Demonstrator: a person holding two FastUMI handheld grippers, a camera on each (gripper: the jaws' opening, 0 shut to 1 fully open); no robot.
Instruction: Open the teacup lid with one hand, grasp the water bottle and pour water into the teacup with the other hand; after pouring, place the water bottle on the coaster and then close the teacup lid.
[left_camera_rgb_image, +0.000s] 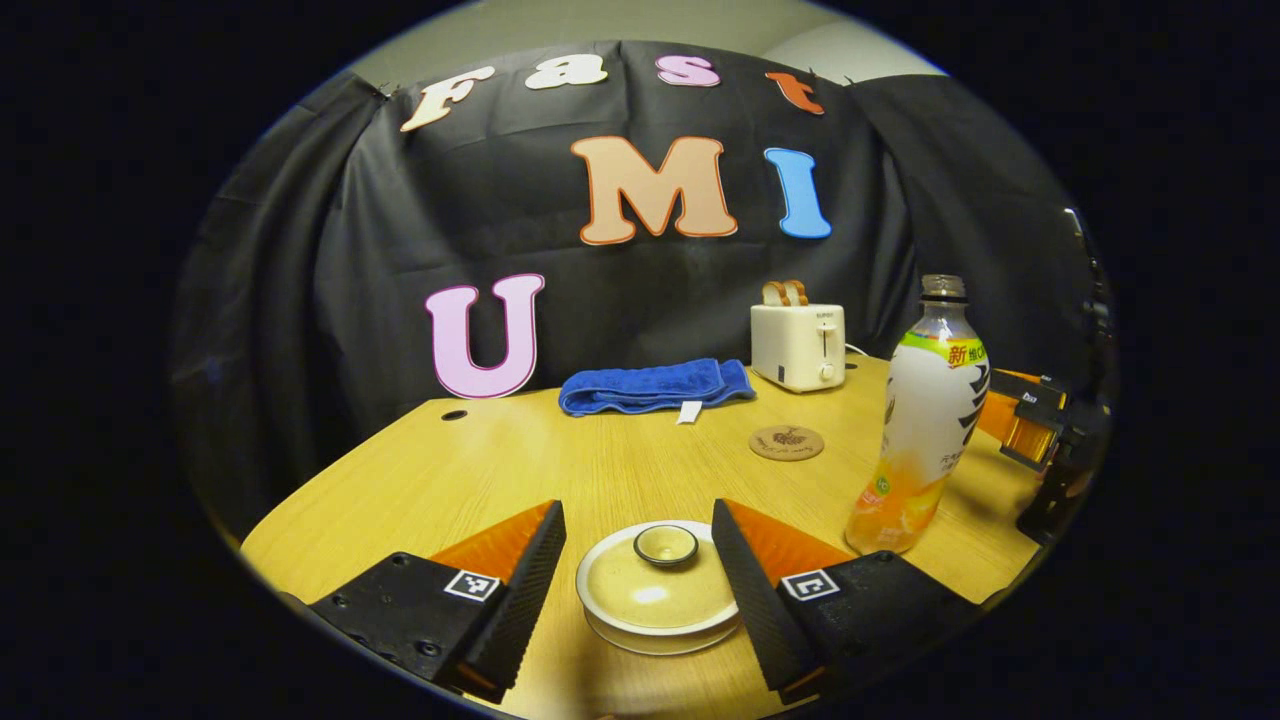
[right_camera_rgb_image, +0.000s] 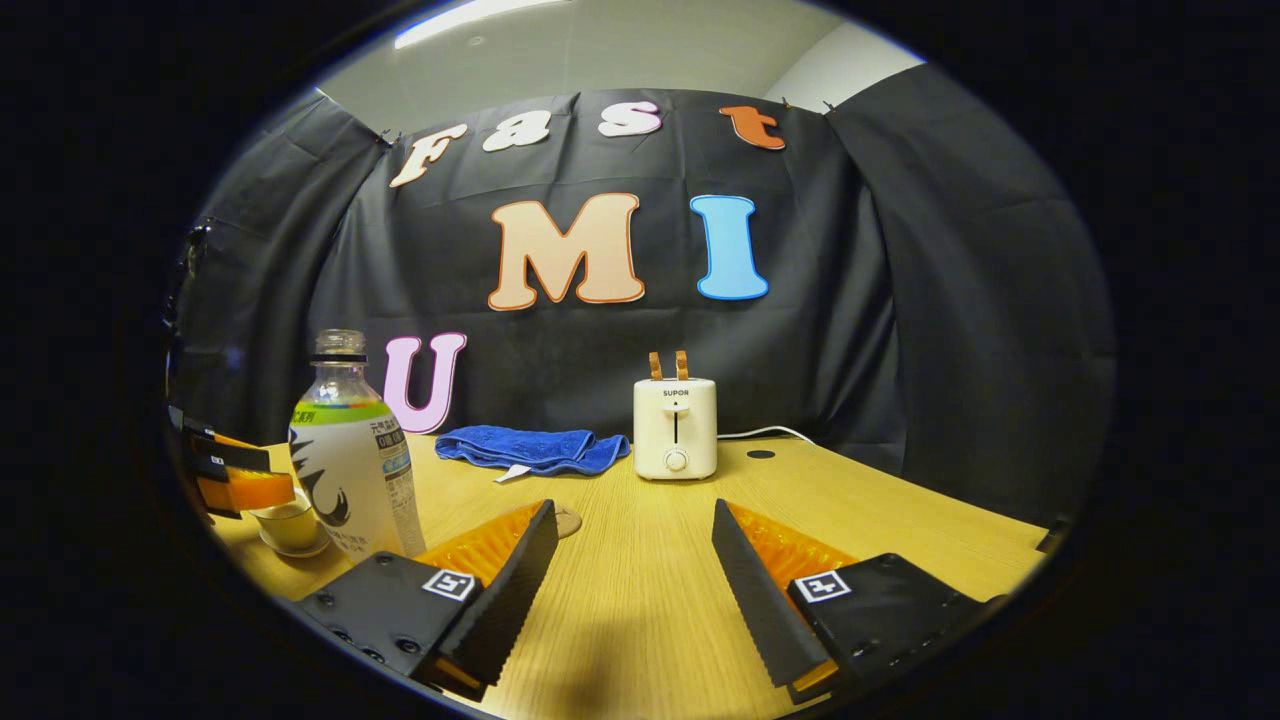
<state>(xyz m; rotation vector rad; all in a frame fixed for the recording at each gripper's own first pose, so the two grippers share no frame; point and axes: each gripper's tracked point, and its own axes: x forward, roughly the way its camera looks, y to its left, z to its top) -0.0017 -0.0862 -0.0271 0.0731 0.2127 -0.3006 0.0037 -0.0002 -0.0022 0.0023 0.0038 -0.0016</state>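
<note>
Left gripper view shows the left gripper (left_camera_rgb_image: 638, 560) spread wide around the cream teacup (left_camera_rgb_image: 660, 592), lid (left_camera_rgb_image: 664, 546) on. Just right stands the capless water bottle (left_camera_rgb_image: 922, 420). Right gripper (right_camera_rgb_image: 635, 560) is wide apart, holding nothing.

Cream speckled teacup lid (left_camera_rgb_image: 657, 590), blue towel (left_camera_rgb_image: 655, 386), brown coaster (left_camera_rgb_image: 786, 442), cream toaster (left_camera_rgb_image: 797, 346), light wooden table (left_camera_rgb_image: 560, 460)

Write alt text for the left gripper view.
The left hand-held gripper sits open around a lidded teacup on a wooden table, fingers not touching it. A water bottle stands to its right, with a coaster, blue towel and toaster behind.
</note>
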